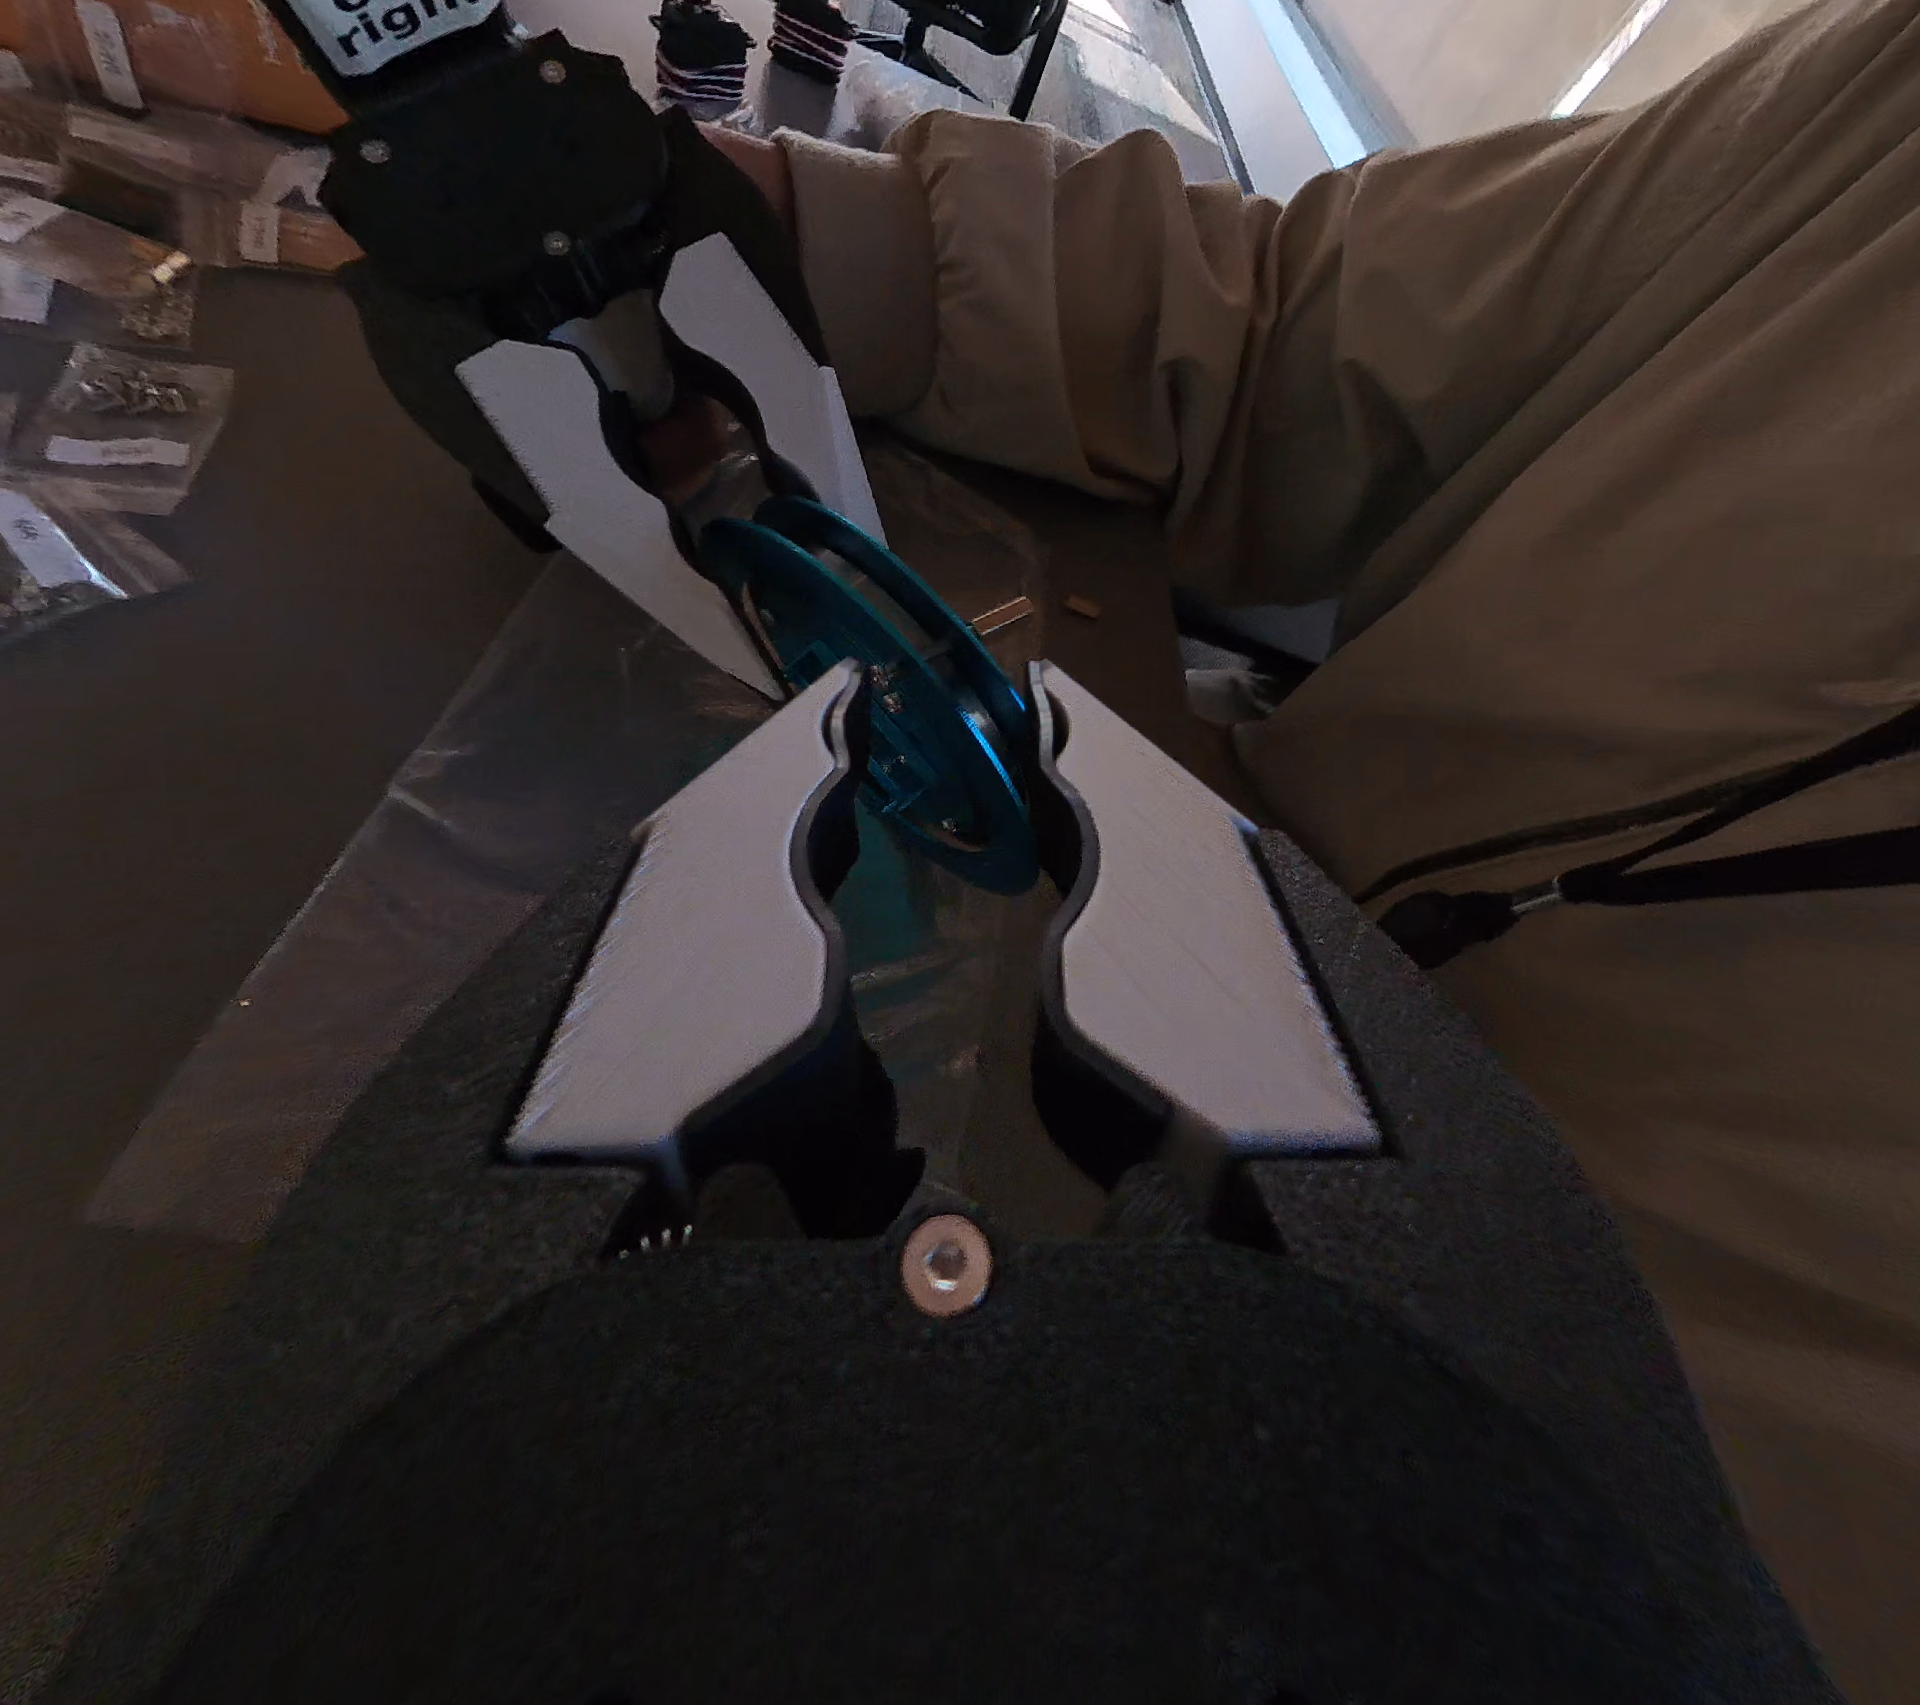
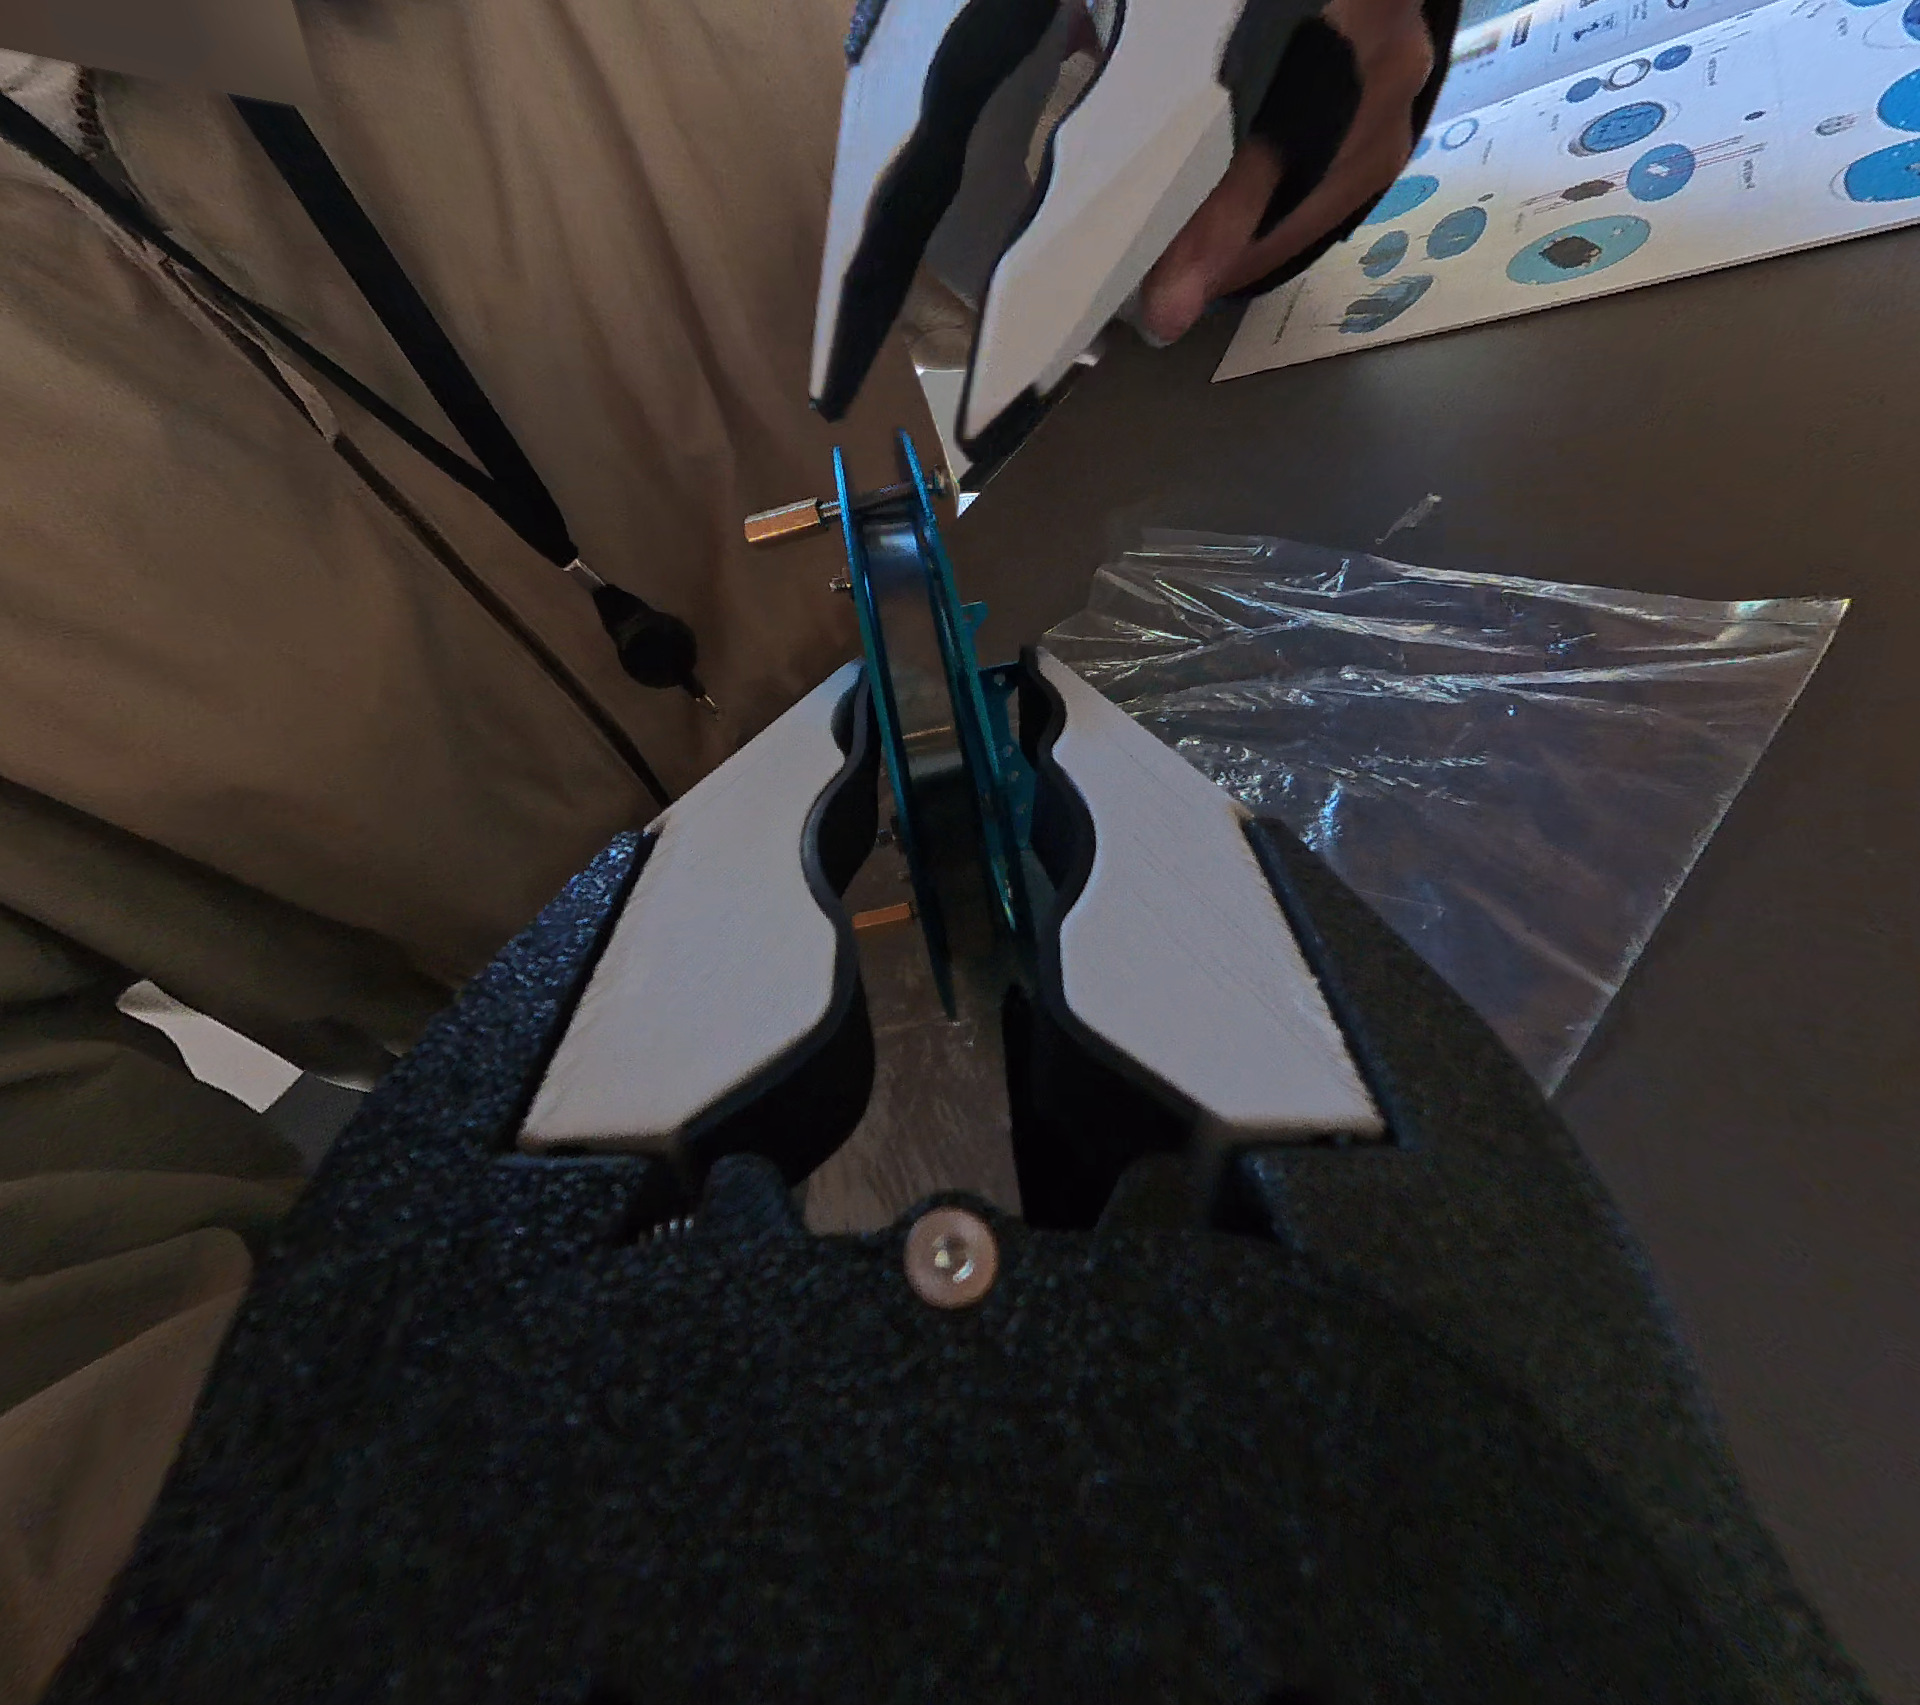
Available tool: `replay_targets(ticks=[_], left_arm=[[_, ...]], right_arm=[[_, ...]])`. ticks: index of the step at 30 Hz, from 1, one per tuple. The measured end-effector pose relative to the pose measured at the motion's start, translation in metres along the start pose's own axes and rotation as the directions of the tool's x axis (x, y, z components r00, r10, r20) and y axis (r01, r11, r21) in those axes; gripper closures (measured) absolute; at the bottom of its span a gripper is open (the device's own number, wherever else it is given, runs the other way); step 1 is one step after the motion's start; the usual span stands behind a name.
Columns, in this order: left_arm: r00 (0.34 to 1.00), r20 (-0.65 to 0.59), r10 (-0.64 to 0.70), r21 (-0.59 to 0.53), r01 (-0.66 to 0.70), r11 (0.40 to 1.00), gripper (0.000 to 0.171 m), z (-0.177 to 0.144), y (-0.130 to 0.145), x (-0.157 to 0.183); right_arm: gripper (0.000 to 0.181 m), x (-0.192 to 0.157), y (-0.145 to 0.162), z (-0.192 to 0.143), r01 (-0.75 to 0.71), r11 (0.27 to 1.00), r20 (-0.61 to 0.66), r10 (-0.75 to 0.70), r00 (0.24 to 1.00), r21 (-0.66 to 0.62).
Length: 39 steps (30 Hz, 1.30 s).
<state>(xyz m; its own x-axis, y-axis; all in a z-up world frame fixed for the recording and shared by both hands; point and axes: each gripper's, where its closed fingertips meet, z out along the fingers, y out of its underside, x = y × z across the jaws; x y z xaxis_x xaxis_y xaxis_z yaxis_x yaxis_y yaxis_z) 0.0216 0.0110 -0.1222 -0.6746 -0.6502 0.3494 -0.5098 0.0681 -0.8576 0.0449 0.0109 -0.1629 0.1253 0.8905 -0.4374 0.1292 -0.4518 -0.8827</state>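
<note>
The right claw (image 2: 951, 689) is closed on the lower part of a blue disc assembly (image 2: 914, 720), two thin teal metal plates set face to face with a dark part between them and small screws and brass standoffs (image 2: 779, 529) sticking out of one side. It is held edge-up above the dark tabletop (image 2: 1558, 429). The left claw (image 2: 894, 408) hangs just above the top edge of the plates, its fingers parted and gripping nothing; seen from its own camera, the plates sit between the tips without a clear touch. A crumpled clear plastic bag (image 2: 1455, 751) lies under and beside the work, a printed sheet of diagrams (image 2: 1621, 128) lies farther off, and small bagged parts (image 1: 114, 388) lie off to one side. The person's tan sleeve (image 1: 1143, 284) is close behind. To my eye the hold is narrow, on thin plate edges only, so a nudge from the open claw could twist the assembly loose. If it fell onto the slippery bag it could slide, and a loosely seated standoff could drop out.
</note>
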Motion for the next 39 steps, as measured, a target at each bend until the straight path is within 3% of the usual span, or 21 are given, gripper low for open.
replay_targets(ticks=[8,19,26,34,39], left_arm=[[0.99,0.054,-0.133,0.03,0.132,0.991,0.153,-0.003,-0.005,-0.013],[0.983,0.105,-0.154,-0.09,0.163,0.983,0.148,0.006,0.003,-0.014],[0.971,0.143,-0.193,-0.153,0.214,0.965,0.154,0.011,0.005,-0.011],[0.946,0.098,-0.31,-0.113,0.32,0.941,0.163,0.019,0.003,-0.01],[0.939,0.177,-0.294,-0.095,0.313,0.945,0.166,0.014,0.006,-0.018]], right_arm=[[0.156,0.0,0.0,0.0,0.003,1.0,-0.003,-0.003,1.0,0.0],[0.156,0.0,0.0,0.001,0.005,1.0,-0.001,-0.005,1.0,-0.004],[0.156,-0.001,0.0,0.002,0.016,1.0,-0.004,-0.016,1.0,-0.011],[0.156,-0.003,0.002,0.009,0.026,0.999,0.004,-0.026,1.0,-0.041],[0.156,0.001,0.002,0.007,0.004,0.999,-0.018,-0.004,1.0,-0.033]])
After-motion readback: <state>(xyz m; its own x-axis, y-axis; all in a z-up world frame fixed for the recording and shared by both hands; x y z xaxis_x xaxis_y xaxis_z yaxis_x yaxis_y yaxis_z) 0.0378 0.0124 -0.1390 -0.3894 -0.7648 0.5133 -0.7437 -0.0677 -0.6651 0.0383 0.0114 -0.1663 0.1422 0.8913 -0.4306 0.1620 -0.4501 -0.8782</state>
